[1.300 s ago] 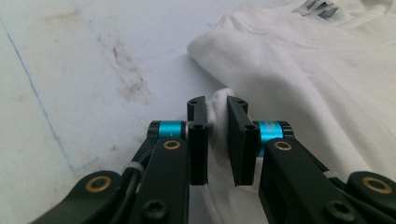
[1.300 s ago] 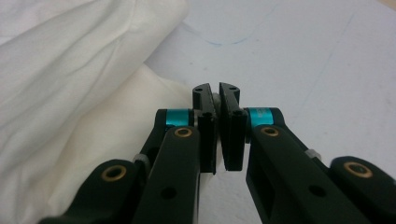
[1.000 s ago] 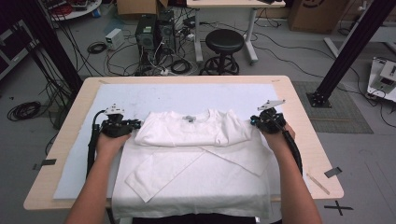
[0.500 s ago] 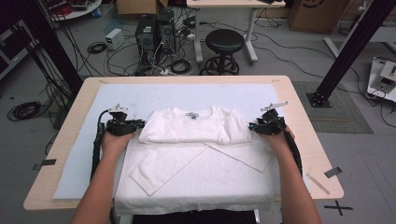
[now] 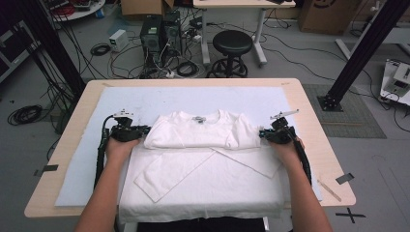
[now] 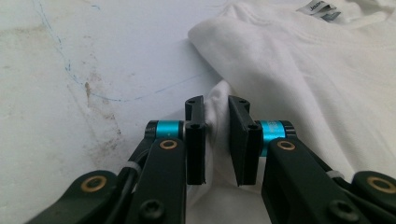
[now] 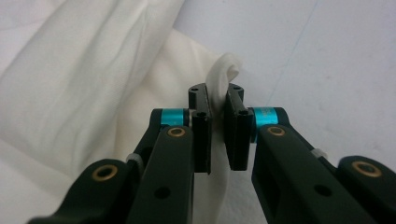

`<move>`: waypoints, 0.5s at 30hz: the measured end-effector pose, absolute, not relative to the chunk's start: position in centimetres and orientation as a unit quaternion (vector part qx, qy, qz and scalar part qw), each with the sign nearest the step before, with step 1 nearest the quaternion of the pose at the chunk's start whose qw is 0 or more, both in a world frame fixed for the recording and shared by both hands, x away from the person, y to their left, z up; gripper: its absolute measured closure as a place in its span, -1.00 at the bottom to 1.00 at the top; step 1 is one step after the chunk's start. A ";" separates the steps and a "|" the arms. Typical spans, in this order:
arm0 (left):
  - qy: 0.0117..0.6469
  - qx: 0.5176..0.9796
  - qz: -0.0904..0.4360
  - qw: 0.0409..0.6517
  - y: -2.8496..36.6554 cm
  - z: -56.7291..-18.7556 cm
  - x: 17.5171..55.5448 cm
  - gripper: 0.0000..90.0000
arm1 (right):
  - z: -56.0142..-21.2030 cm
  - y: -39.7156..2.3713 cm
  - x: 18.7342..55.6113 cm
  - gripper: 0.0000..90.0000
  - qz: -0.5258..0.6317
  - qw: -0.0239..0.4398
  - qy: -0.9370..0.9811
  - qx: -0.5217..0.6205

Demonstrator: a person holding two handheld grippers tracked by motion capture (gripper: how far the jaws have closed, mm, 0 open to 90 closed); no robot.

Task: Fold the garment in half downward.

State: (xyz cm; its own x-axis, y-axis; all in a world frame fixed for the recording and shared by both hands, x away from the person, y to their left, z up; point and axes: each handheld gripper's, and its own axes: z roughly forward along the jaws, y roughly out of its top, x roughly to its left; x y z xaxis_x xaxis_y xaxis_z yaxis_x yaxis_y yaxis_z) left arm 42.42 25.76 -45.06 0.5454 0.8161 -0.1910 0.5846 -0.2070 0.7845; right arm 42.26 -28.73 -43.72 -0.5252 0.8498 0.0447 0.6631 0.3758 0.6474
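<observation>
A white long-sleeved shirt (image 5: 203, 140) lies on the table, its collar at the far side, sleeves crossed over its front, and its top part folded toward me. My left gripper (image 5: 145, 131) is at the fold's left edge. In the left gripper view its pads (image 6: 216, 105) pinch a ridge of the shirt (image 6: 303, 70). My right gripper (image 5: 261, 134) is at the fold's right edge. Its jaws (image 7: 216, 91) have just been closing and now squeeze a loop of the shirt (image 7: 93, 84) that sticks up past the tips.
A pale mat (image 5: 193, 99) covers the wooden table (image 5: 314, 125). A wooden stick (image 5: 329, 189) and a piece of dark tape (image 5: 344, 178) lie near the right front corner. Beyond the table stand a stool (image 5: 233, 43), computer towers (image 5: 151, 31) and a black frame post (image 5: 358, 53).
My right gripper has sunk a little onto the shirt's right edge. The left hand has stayed put.
</observation>
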 end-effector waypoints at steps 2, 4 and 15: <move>0.453 0.769 0.144 0.427 25.6 -44.9 42.4 0.74 | -43.6 -28.6 42.3 0.88 0.306 0.158 0.819 0.460; 0.451 0.772 0.148 0.424 25.6 -44.8 42.5 0.76 | -43.3 -28.4 42.4 0.89 0.301 0.179 0.819 0.454; 0.454 0.766 0.163 0.425 25.0 -43.8 44.8 0.77 | -41.2 -28.1 44.1 0.90 0.309 0.235 0.801 0.455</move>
